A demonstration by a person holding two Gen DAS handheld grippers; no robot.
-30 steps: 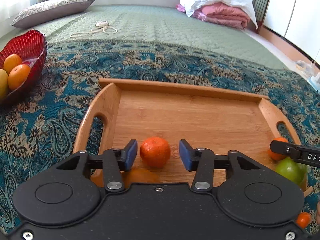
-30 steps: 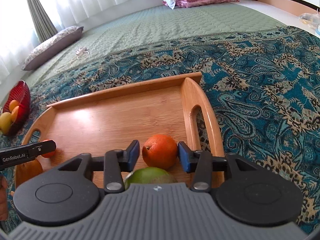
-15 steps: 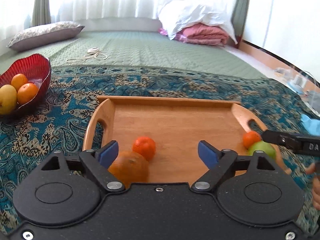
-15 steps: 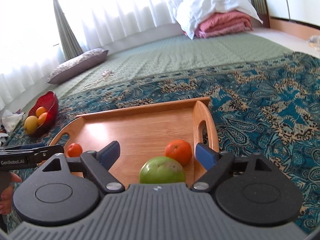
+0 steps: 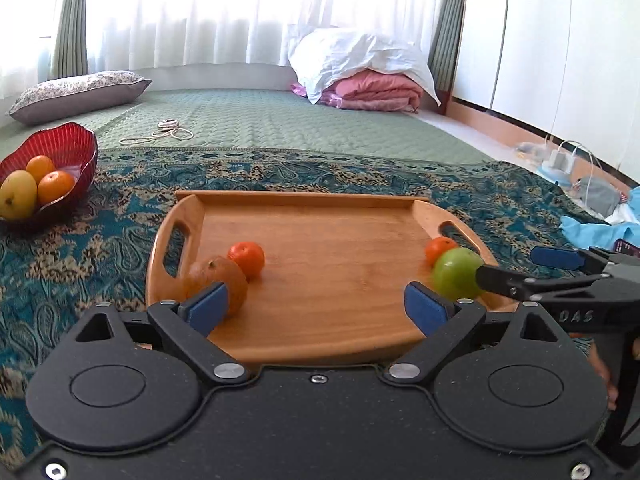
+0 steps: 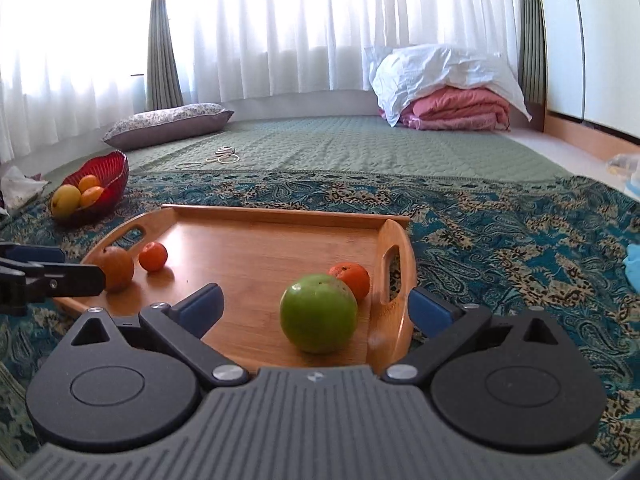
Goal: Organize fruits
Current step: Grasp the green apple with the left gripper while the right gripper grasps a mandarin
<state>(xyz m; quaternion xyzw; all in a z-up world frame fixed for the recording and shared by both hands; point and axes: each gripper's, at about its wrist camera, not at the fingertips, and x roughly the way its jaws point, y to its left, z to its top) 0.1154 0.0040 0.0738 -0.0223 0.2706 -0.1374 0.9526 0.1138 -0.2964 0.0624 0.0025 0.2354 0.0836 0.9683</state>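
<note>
both grippers' fingers are opening, nothing between them, over the wooden tray (image 5: pixel 320 312).

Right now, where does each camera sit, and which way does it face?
Left wrist: on the left gripper, jaws opening, nothing between; faces the wooden tray toward the window. Right gripper enters at the right.
Right wrist: on the right gripper, jaws opening around the green apple, untouched; same heading. Left gripper enters at the left.
Shared: tray, apple, red bowl.
</note>
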